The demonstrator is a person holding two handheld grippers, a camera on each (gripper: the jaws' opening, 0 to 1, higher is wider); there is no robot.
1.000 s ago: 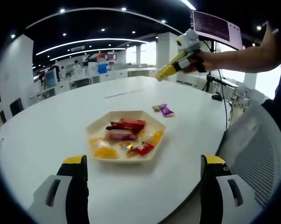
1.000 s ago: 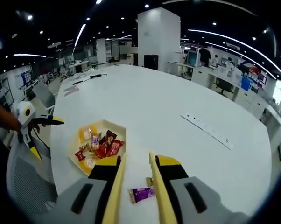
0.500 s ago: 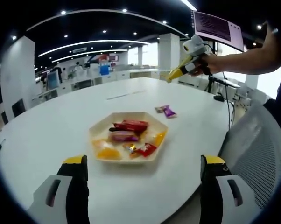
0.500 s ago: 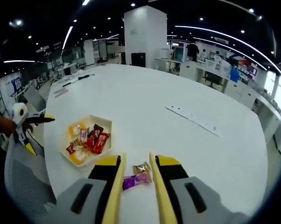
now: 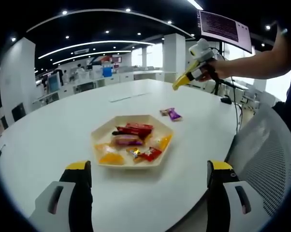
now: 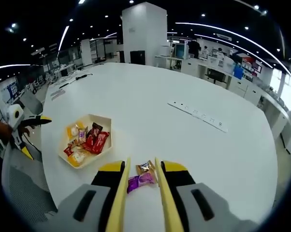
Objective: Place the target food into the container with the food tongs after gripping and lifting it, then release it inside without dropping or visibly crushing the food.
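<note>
A beige hexagonal tray (image 5: 101, 128) holds several wrapped candies. Beyond it a purple candy (image 5: 173, 114) and a small gold one lie on the white table (image 5: 63, 116). My left gripper (image 5: 149, 170) stands open at the table's near edge, short of the tray. In a person's hand, my right gripper (image 5: 184, 79) hovers high over the far side, shut on yellow food tongs. In the right gripper view the tongs' arms (image 6: 121, 193) stand a narrow gap apart. The purple candy (image 6: 139, 181) and gold candy (image 6: 145, 167) show through that gap, on the table below. The tray (image 6: 106, 126) lies to the left.
A grey mesh chair (image 5: 266, 154) stands at the table's right edge. A flush power strip (image 6: 197, 116) runs across the table's middle. Cables and small items lie at the far end (image 6: 75, 77). Desks, a pillar and a screen stand beyond.
The right gripper view has shifted: the two loose candies now sit higher between the tongs' arms and the tray looks smaller. In the left gripper view the right gripper has drifted slightly right.
</note>
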